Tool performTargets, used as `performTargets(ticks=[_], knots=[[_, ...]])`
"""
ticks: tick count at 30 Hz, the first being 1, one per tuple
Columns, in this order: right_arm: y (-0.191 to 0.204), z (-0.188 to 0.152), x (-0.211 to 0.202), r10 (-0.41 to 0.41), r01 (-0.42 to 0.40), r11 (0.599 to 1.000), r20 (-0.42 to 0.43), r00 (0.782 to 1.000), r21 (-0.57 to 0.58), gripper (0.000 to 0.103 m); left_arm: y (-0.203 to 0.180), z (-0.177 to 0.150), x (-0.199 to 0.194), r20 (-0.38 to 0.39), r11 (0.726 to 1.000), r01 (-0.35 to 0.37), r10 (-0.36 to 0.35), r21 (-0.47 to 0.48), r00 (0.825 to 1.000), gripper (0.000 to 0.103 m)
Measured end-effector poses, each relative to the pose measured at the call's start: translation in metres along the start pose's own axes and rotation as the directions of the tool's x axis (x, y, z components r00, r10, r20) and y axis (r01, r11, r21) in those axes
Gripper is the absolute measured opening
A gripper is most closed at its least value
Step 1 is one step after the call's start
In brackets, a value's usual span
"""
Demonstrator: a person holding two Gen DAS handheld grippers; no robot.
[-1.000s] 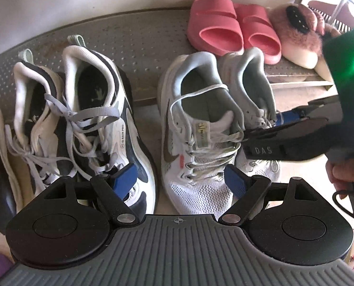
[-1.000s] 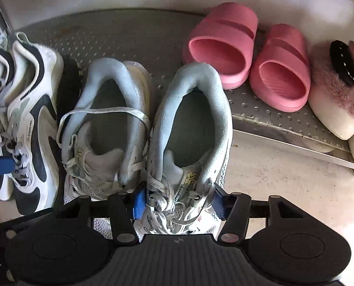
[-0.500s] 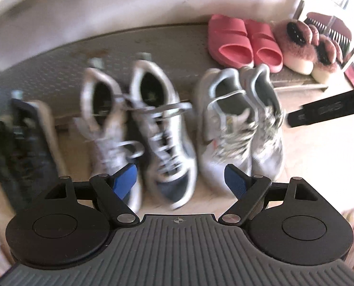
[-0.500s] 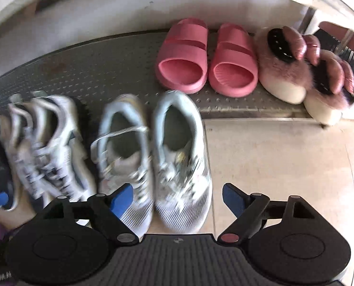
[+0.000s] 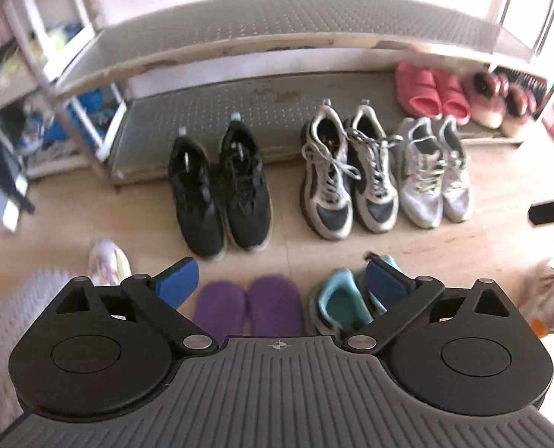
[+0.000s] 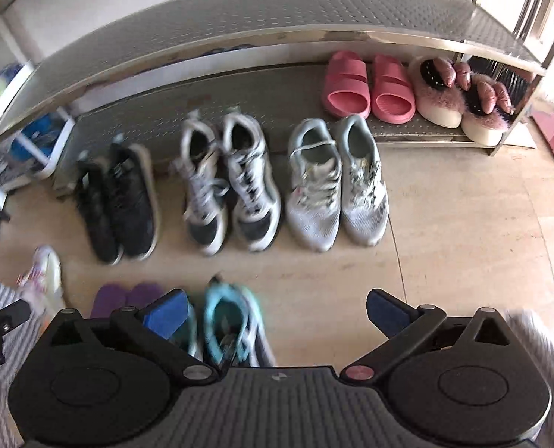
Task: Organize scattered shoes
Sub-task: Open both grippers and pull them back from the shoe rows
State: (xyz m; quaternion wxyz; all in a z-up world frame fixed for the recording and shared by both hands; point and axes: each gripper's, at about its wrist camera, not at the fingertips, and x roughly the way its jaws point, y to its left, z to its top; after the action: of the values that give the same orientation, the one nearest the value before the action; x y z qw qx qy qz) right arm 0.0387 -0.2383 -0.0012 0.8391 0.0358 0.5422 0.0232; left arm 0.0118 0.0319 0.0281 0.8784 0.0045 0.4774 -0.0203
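Pink slides sit on the rack's bottom shelf; both grippers gape wide, empty.

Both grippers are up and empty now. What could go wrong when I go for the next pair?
The teal sneakers lie right under the open right gripper beside the purple slippers; a fast descent could clip the wrong pair. The three sneaker pairs rest half off the shelf edge, so a bump might knock the grey pair crooked.

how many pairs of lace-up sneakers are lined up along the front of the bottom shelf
3: black pair on the left, white-and-navy pair in the middle, light grey pair on the right. More shoes nearer the camera are partly hidden.
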Motion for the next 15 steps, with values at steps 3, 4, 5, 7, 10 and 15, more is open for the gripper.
performTargets(ticks=[3,4,5,7,10,15], knots=[[0.018,-0.04,-0.01,-0.007,0.007,1.0,0.019,1.0,0.001,0.102,-0.005,-0.035,0.006,-0.018,1.0,0.021,-0.021,-0.023,1.0,0.1],[0.02,-0.05,-0.009,-0.012,0.011,1.0,0.023,1.0,0.01,0.102,-0.009,-0.046,0.012,-0.056,1.0,0.015,-0.016,-0.016,0.998,0.099],[0.022,-0.064,-0.001,-0.03,0.029,0.999,0.004,1.0,0.025,0.102,-0.014,-0.048,0.018,-0.096,1.0,0.012,-0.011,0.01,0.995,0.099],[0.025,-0.079,0.016,-0.062,0.063,0.998,-0.052,0.997,0.016,0.102,-0.02,-0.048,0.017,-0.117,0.998,0.009,-0.003,0.057,0.993,0.099],[0.029,-0.088,0.026,-0.097,0.096,0.995,-0.079,0.992,-0.016,0.102,-0.028,-0.046,0.003,-0.092,0.994,-0.009,0.019,0.107,0.996,0.1],[0.037,-0.079,0.006,-0.083,0.083,0.996,-0.037,0.996,0.022,0.102,-0.031,-0.039,-0.008,-0.11,0.995,-0.054,0.063,0.084,0.992,0.103]])
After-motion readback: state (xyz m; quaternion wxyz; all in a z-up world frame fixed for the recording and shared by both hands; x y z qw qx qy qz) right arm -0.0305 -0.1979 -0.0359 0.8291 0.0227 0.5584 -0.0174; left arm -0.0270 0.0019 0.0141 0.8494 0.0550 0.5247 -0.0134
